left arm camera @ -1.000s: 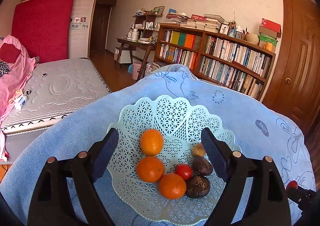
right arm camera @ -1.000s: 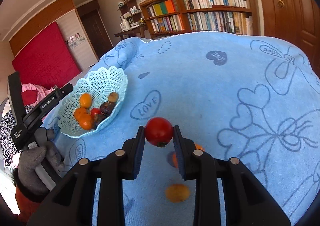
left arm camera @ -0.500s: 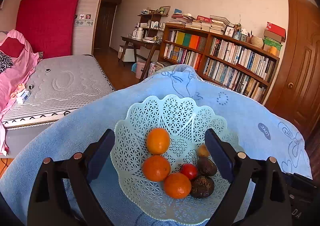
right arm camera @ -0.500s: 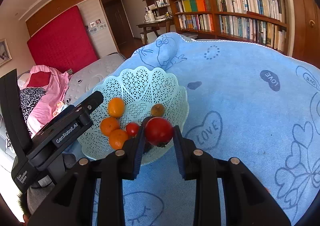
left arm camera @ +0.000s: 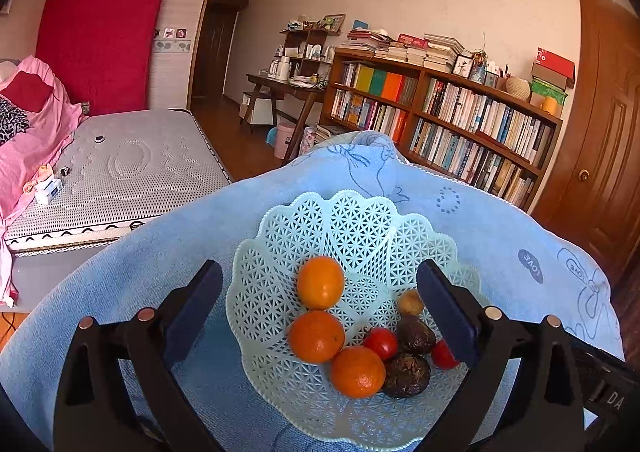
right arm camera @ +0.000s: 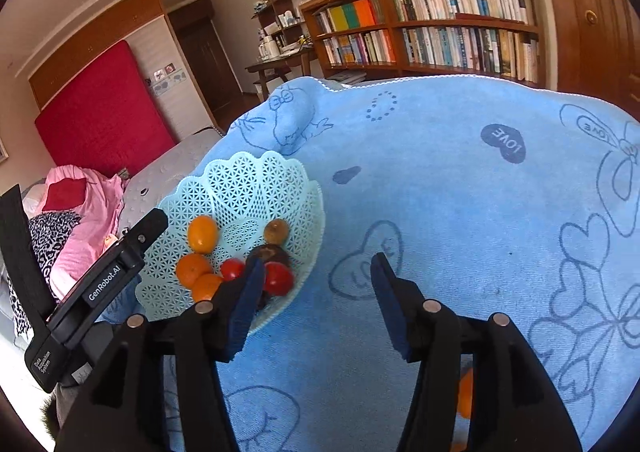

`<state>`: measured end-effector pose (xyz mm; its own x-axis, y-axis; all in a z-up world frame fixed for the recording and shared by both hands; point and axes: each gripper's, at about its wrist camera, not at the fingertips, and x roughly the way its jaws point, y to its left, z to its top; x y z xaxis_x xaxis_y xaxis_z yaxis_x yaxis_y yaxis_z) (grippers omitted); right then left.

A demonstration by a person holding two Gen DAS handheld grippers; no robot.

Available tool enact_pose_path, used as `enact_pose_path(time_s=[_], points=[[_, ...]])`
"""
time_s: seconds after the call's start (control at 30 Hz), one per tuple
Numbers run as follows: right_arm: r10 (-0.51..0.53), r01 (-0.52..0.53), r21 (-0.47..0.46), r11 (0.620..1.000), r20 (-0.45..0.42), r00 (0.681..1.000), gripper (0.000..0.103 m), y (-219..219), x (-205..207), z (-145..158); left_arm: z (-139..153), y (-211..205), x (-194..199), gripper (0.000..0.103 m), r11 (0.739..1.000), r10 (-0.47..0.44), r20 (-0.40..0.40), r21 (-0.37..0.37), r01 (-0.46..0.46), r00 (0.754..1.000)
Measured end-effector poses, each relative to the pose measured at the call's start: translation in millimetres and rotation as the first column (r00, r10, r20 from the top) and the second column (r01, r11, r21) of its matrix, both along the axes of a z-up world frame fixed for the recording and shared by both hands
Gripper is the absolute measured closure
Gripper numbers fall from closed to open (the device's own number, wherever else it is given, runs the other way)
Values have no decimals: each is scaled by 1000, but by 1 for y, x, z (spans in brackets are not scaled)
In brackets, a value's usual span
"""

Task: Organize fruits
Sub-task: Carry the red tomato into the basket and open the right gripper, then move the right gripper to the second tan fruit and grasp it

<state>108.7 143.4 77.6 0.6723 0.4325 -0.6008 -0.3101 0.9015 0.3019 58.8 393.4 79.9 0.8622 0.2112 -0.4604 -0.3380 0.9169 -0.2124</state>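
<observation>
1. Left wrist view: the left gripper (left arm camera: 316, 316) is wide apart and holds nothing, hovering over the basket (left arm camera: 360, 224). A second tomato (left arm camera: 442, 354) now lies inside, half hidden behind a finger.
2. Right wrist view: the right gripper (right arm camera: 316, 304) has let go (fingers apart now), so that tomato (right arm camera: 278, 279) is put away. An orange (right arm camera: 465, 398) waits on the towel (right arm camera: 460, 188), mostly hidden.

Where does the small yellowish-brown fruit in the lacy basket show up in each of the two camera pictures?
Left wrist view: the small yellowish-brown fruit lies at the basket's right side, just beside the left gripper's right finger.
Right wrist view: the same fruit lies right of centre in the basket, above the dark fruit.
Shared landmark: the pale green lattice basket on the blue towel.
</observation>
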Motion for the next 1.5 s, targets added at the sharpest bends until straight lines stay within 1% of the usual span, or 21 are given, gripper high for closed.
enact_pose_path(time_s=[0.17,0.33,0.43,0.57,0.73,0.93,1.13,1.17,1.2,1.3,1.37,1.4,1.5], points=[[-79,80,19,997,-22,997,46,-34,-3,-6,-1,-4,0,4,1000,-12,-6,9,12,1000],[-155,157,46,987,-48,987,44,-70,-11,-13,-2,-10,1,3,1000,-24,-11,20,24,1000],[-190,195,65,979,-73,979,42,-88,-16,-19,-4,-11,1,3,999,-28,-16,17,28,1000],[-223,230,64,971,-100,970,41,-104,-27,-30,-6,-14,2,3,999,-33,-23,18,33,999],[-227,234,45,971,-118,967,41,-112,-48,-40,-8,-19,4,3,998,-48,-31,32,49,998],[-192,190,-35,981,-112,975,41,-101,-73,-47,-11,-26,5,3,997,-64,-40,43,65,997],[-146,134,-115,984,-112,983,41,-83,-86,-55,-10,-34,3,3,995,-88,-37,53,90,995],[-140,124,-130,984,-115,984,43,-80,-86,-57,-10,-36,3,3,994,-96,-35,56,98,995],[-132,115,-142,983,-118,984,50,-77,-86,-59,-10,-38,2,3,993,-103,-33,59,105,994],[-120,97,-164,982,-131,984,62,-72,-85,-65,-9,-46,2,3,989,-126,-35,75,128,991],[-121,97,-185,978,-123,985,67,-70,-85,-66,-9,-52,2,3,987,-138,-36,84,140,990],[-125,101,-189,977,-119,985,74,-71,-86,-66,-9,-54,1,3,985,-143,-37,88,146,989],[-129,108,-169,980,-122,984,74,-75,-87,-65,-8,-61,0,3,982,-162,-37,97,165,986]])
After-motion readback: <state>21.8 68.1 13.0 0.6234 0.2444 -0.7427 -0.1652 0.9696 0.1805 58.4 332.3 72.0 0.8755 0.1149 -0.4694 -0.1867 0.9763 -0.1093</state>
